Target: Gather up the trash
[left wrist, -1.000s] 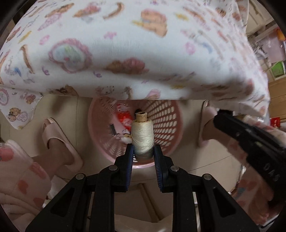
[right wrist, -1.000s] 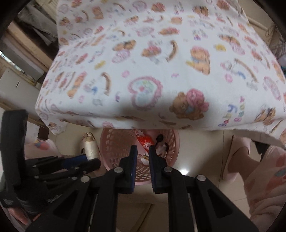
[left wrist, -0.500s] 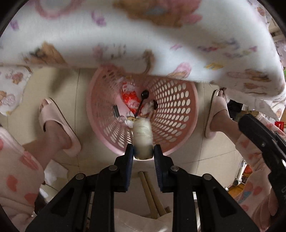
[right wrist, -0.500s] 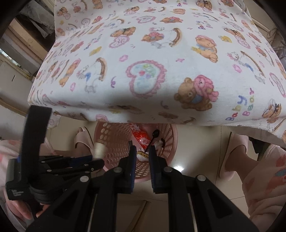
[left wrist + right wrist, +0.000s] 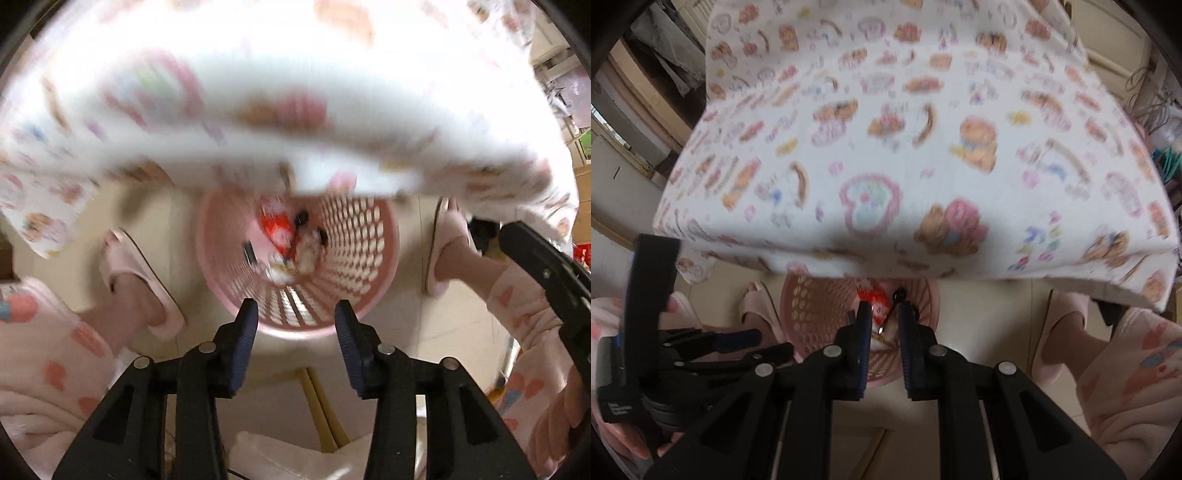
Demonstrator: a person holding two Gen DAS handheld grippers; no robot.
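Left gripper (image 5: 293, 325): jaws spread wide, nothing between the 2 dark ribbed pads (image 5: 245, 347); aimed down over the near rim of the bin (image 5: 354, 295), a round pink plastic basket with walls pierced by rows of oval holes; standing on pale tiled floor (image 5: 436, 332).

Right gripper (image 5: 882, 325): jaws narrow, a slim gap left, nothing gripped; also poised above the bin, seen here partly hidden under the table edge.

Trash (image 5: 284, 240) lying at the bottom of the bin: a crinkled red and white wrapper, a small dark flat piece to its left, a pale lump beside it, a thin black stick with a round head; details blurred.

Above and beyond: tablecloth (image 5: 905, 147), soft white fabric printed with bears, hearts and rainbows, its front edge overhanging the far half of the bin; only the near half open from above.

To either side of the bin: 2 pink slippers (image 5: 140, 280), close but apart from its wall; fuzzy pink pyjama legs with heart spots; open floor between bin and slippers on both sides.
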